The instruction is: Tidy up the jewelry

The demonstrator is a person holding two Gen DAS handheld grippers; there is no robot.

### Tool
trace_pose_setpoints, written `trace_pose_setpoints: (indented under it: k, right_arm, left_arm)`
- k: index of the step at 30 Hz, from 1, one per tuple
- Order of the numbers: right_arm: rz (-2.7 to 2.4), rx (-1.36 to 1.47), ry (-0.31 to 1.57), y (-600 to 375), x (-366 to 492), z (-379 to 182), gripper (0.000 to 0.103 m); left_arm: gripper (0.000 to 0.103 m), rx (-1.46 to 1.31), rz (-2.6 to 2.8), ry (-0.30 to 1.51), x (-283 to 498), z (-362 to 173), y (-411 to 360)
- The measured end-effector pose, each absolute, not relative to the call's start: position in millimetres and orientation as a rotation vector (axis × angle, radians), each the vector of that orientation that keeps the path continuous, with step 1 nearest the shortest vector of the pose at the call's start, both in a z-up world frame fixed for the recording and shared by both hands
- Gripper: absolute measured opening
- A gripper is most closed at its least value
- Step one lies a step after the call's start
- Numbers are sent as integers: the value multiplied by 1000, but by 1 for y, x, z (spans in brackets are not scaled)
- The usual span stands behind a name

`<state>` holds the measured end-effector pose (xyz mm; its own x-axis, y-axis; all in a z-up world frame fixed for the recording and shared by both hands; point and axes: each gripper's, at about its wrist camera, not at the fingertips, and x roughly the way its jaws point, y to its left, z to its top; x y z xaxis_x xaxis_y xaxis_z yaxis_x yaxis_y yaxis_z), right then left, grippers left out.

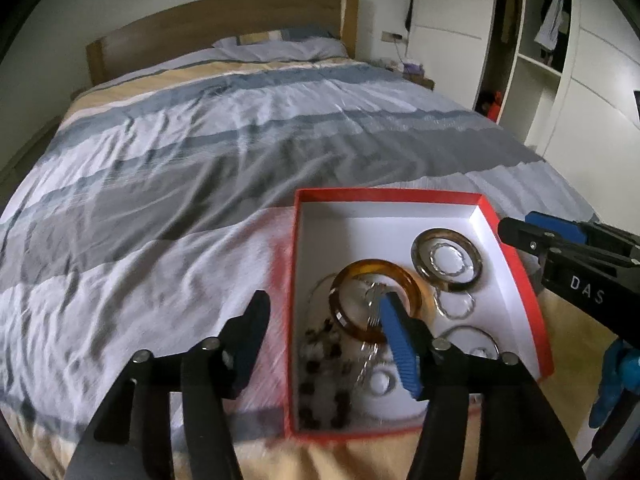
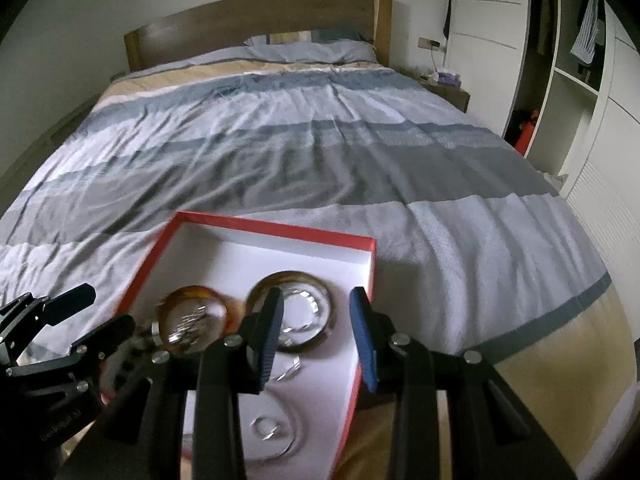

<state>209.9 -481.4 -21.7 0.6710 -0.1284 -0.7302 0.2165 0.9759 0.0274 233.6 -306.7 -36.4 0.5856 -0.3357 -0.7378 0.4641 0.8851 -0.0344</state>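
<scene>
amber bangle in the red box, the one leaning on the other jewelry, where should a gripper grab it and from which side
Probably the raised far arc of the amber bangle. It lies tilted in the red box, propped on silver pieces, so that rim stands clear. Come from above, one finger inside the ring and one outside, pinching across the band; the near arc is crowded by the bead bracelet.

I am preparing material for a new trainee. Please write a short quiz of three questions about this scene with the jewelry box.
1. True or false: the red box lies on the bed.
2. The amber bangle is: A) inside the box, B) on the pillow, C) held by a gripper.
3. What does the left gripper hold?

Key: 1 true. 2 A. 3 Nothing; it is open.
</scene>
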Motion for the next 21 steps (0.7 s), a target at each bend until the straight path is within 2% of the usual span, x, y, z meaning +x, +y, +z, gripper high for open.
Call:
trace_pose_setpoints:
  k: [2, 5, 21]
  right_arm:
    - [-185, 121, 804, -472, 199, -14, 35]
    - [-172, 125, 792, -456, 182, -6, 44]
    - [-142, 69, 765, -355, 92, 11, 63]
  left_arm:
    - [63, 162, -453, 815, 223, -29, -295]
    - [68, 147, -422, 809, 208, -19, -275]
    - [92, 103, -270, 774, 125, 11, -159]
